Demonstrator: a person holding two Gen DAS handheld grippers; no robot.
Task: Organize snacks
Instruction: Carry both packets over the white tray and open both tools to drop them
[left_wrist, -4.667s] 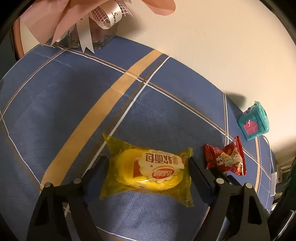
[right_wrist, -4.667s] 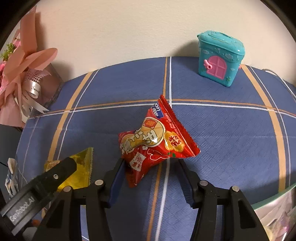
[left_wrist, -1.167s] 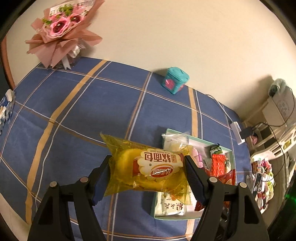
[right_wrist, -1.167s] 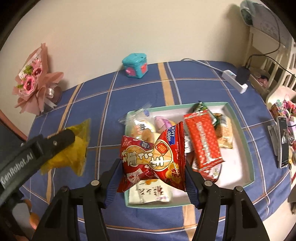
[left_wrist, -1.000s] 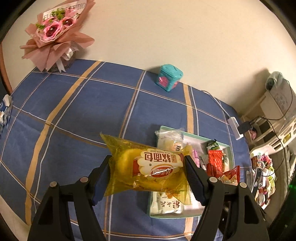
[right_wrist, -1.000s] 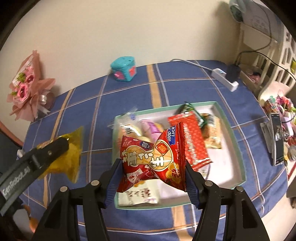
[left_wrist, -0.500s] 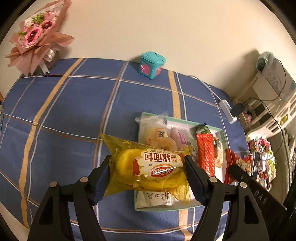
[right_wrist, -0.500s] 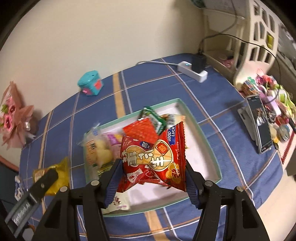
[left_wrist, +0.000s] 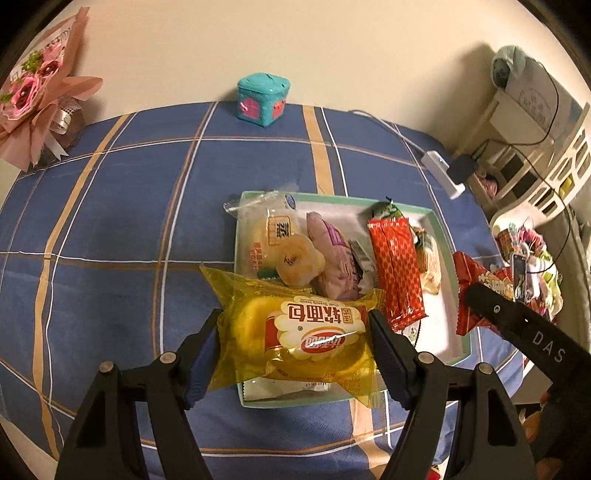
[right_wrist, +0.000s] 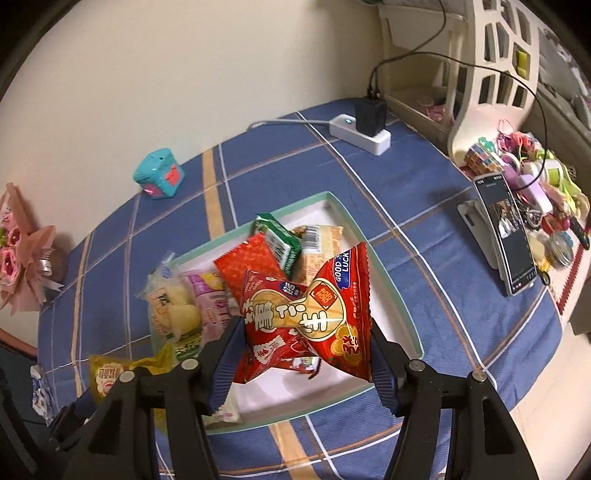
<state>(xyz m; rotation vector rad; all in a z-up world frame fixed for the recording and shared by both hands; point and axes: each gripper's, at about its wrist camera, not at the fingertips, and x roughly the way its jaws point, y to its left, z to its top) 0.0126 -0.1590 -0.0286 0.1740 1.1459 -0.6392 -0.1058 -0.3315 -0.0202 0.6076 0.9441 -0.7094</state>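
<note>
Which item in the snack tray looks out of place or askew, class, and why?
The clear-wrapped bun packet at the tray's far-left corner sticks out over the rim rather than lying inside. The other snacks are piled loosely, the long red packet overlapping the ones beside it. Nothing looks spilled or torn.

Warm dim indoor light, soft shadows on cream wall (left_wrist: 332, 55), glare on glossy yellow plastic snack wrapper (left_wrist: 295, 343), fisheye bending, black vignetted corners, sharp focus.

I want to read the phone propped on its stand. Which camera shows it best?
The right wrist view: the phone stands unobstructed, screen facing the camera. In the left wrist view only a sliver shows near the edge, behind the right gripper.
</note>
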